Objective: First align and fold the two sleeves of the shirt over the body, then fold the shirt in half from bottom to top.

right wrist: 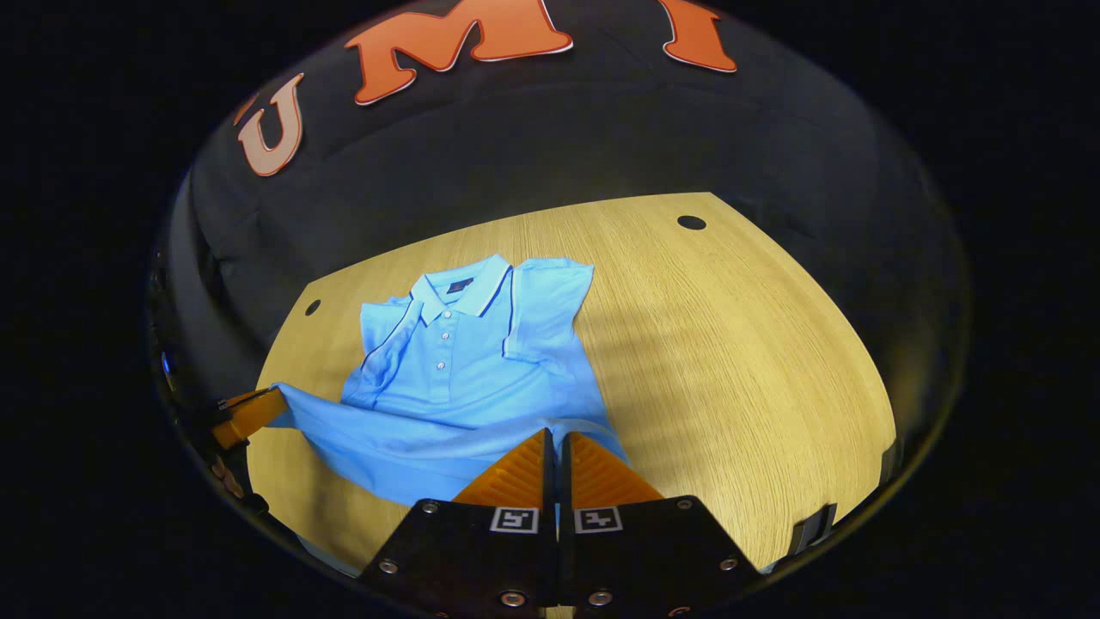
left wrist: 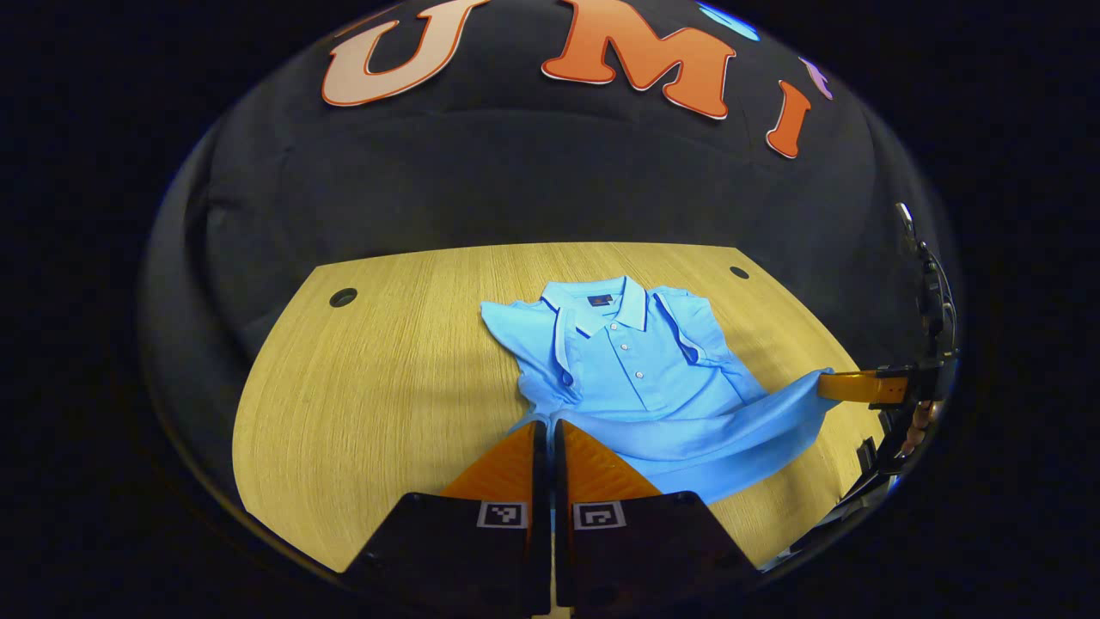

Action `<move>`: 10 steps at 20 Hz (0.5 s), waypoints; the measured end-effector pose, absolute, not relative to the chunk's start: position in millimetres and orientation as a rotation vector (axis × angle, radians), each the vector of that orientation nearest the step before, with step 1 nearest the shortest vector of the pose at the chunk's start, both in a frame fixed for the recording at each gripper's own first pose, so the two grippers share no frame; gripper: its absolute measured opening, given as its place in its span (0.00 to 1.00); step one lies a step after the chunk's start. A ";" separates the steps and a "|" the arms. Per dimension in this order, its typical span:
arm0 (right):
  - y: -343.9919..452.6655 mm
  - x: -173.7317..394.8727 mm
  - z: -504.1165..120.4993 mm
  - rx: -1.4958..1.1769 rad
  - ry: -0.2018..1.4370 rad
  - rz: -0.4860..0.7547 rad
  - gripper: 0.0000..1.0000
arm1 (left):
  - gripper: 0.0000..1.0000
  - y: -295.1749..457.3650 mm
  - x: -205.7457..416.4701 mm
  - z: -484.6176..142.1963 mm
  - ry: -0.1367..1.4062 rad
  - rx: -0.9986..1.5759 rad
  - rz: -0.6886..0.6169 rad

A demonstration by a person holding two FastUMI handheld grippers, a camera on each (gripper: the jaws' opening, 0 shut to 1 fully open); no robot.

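A light blue polo shirt [left wrist: 636,370] lies collar-far on the wooden table [left wrist: 387,387], both short sleeves folded in over its chest. Its bottom hem is lifted off the table and stretched between the two grippers. My left gripper [left wrist: 546,425] is shut on the hem's left corner. The right gripper [left wrist: 838,384] shows at the right edge, holding the other corner. In the right gripper view the shirt [right wrist: 464,361] sits left of centre; my right gripper [right wrist: 554,438] is shut on the hem, and the left gripper [right wrist: 266,404] pinches the far corner.
The table has small round holes near its far corners [left wrist: 343,297] [left wrist: 739,272] [right wrist: 691,223]. Bare wood [right wrist: 730,361] spreads to the right of the shirt. A hand [left wrist: 919,421] holds the right gripper at the table's right edge.
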State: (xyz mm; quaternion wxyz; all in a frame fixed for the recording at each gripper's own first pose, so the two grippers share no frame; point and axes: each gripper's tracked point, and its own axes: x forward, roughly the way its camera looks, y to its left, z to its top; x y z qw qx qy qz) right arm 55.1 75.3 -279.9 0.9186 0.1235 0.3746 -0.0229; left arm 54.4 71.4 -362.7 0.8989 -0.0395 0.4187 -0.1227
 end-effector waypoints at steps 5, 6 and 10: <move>66.4 118.0 -274.1 0.244 0.756 -0.074 0.01 | 0.06 74.9 113.5 -370.6 0.827 -0.087 -0.266; 65.4 130.5 -271.8 0.242 0.751 -0.075 0.01 | 0.06 76.8 123.4 -372.3 0.821 -0.088 -0.267; 64.3 178.4 -268.6 0.232 0.746 -0.086 0.01 | 0.06 82.6 158.8 -385.5 0.814 -0.082 -0.264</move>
